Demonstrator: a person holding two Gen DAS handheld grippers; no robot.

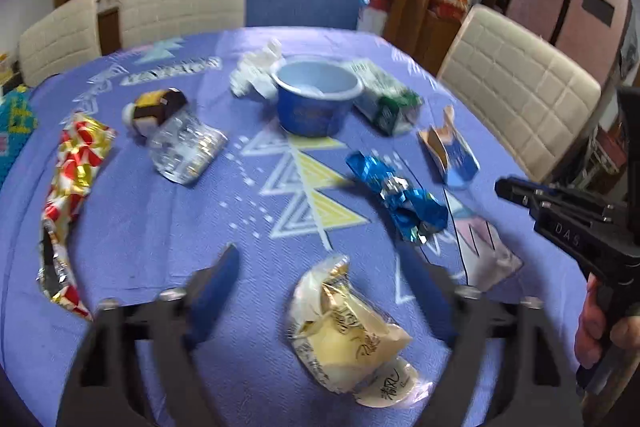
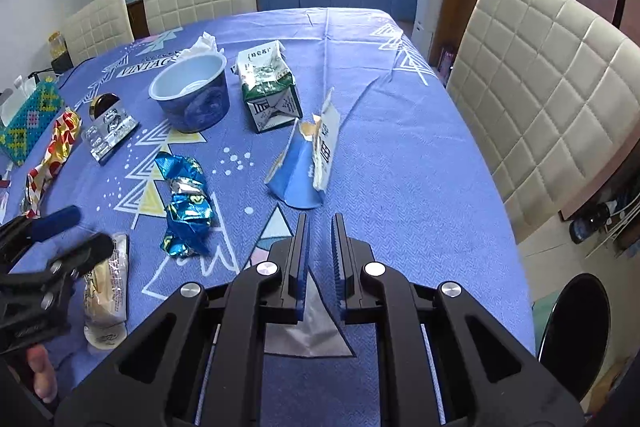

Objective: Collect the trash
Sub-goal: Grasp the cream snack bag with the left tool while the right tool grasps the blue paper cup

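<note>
My left gripper [image 1: 328,263] stands open over a cream snack wrapper [image 1: 344,331] that lies on the blue tablecloth [image 1: 160,247], and its pads do not touch the wrapper. In the right wrist view the same gripper [image 2: 80,233] is at the left, above that wrapper [image 2: 106,291]. My right gripper [image 2: 320,223] has its jaws almost together, with nothing visible between the pads. A flat pale blue, pink and silver shape [image 2: 304,335] lies under it; wrapper or cloth print, I cannot tell. A torn blue carton [image 2: 308,163] stands just ahead of it. A crumpled blue foil wrapper [image 2: 186,211] lies between the grippers.
Farther back stand a blue cup [image 2: 192,95], a green and white carton [image 2: 268,95], a crushed clear bottle [image 2: 108,135] and a red and gold wrapper [image 2: 52,155]. Cream chairs [image 2: 540,99] ring the table. A teal tissue box [image 2: 28,123] sits at the left edge.
</note>
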